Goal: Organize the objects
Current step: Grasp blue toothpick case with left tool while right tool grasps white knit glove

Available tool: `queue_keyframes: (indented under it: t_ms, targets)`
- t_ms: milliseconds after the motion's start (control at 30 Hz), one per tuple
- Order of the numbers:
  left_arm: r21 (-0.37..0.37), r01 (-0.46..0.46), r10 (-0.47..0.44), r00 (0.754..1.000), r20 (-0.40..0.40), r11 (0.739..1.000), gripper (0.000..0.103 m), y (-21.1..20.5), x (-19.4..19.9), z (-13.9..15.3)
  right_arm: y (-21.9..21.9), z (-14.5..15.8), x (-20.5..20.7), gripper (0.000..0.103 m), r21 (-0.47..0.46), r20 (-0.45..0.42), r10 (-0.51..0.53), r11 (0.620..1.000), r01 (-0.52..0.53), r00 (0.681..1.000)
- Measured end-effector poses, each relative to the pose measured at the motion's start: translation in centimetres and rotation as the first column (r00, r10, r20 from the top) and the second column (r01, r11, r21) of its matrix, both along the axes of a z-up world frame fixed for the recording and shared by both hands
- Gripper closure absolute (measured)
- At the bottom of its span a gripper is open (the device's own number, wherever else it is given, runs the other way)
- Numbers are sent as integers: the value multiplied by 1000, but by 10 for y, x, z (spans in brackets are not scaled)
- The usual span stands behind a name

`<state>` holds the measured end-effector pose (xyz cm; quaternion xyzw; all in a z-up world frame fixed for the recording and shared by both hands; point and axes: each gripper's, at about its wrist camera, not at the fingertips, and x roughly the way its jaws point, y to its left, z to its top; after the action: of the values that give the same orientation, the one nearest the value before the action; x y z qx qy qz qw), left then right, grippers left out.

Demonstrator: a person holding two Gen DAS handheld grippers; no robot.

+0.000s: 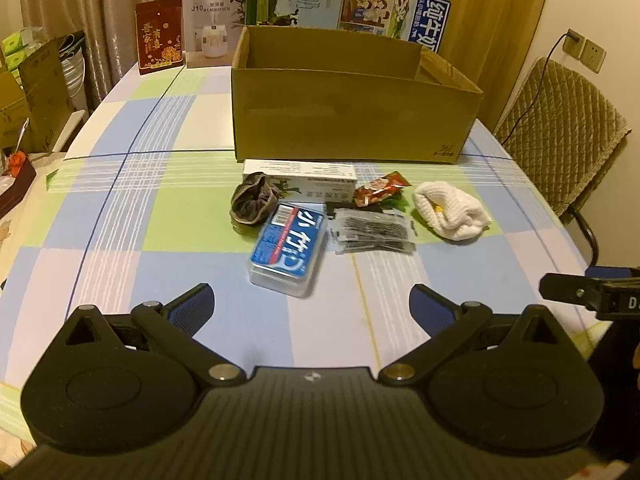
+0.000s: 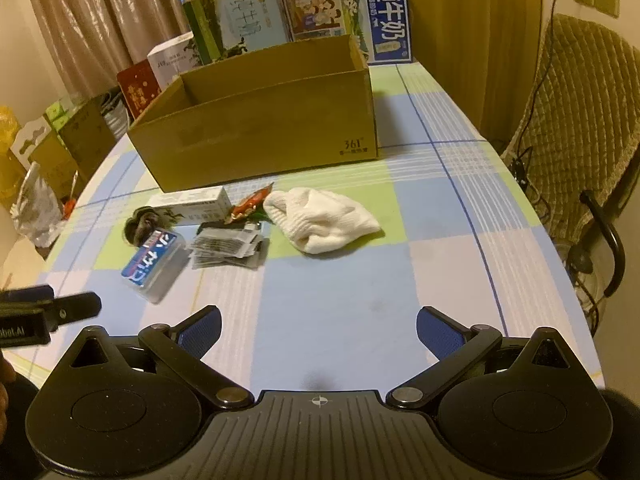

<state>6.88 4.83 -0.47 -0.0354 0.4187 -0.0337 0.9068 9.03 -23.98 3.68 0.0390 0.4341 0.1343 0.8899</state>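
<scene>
Waiting in a loose cluster at the middle of the left wrist view, the things to sort lie on the checked desk [image 1: 120, 208] just in front of the cardboard box [image 1: 352, 120], which sits open-topped in the upper centre, probably as the place they should go. Nearest is a clear plastic case with a blue label [image 1: 286, 248]; a dark scrunched cloth [image 1: 252, 200] touches its upper left corner, a long white carton [image 1: 300, 178] lies against the box's front wall, a packet of dark pins [image 1: 372, 230] sits to the right, a red snack wrapper [image 1: 380, 192] above that, and a white knitted hat [image 1: 452, 212] further right, slightly apart.

The left gripper [image 1: 310, 304] hangs low in the frame with jaws spread wide and nothing between them, aimed at the plastic case. The right gripper [image 2: 318, 330] is likewise wide open and empty, facing bare desk below the hat.

Behind the box stand printed cartons [image 1: 396, 12]; a padded chair [image 1: 560, 128] is at right. Nothing blocks the approach, though the items crowd one another.
</scene>
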Motion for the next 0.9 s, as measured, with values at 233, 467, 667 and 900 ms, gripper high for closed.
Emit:
queue_keyframes:
  t_ms: [233, 467, 667, 900]
  targets:
    - [23, 14, -13, 1000, -23, 1000, 1, 11, 32, -17, 3, -13, 34, 2, -52, 4, 33, 998, -33, 999]
    - [28, 32, -30, 998, -51, 999, 2, 17, 63, -37, 11, -27, 79, 2, -116, 13, 112, 987, -109, 994]
    - [27, 59, -57, 995, -84, 998, 6, 17, 83, -56, 22, -41, 111, 3, -167, 13, 206, 965, -201, 979]
    - [33, 103, -98, 988, -122, 994, 23, 16, 100, -72, 33, -64, 134, 10, -202, -30, 286, 937, -286, 958]
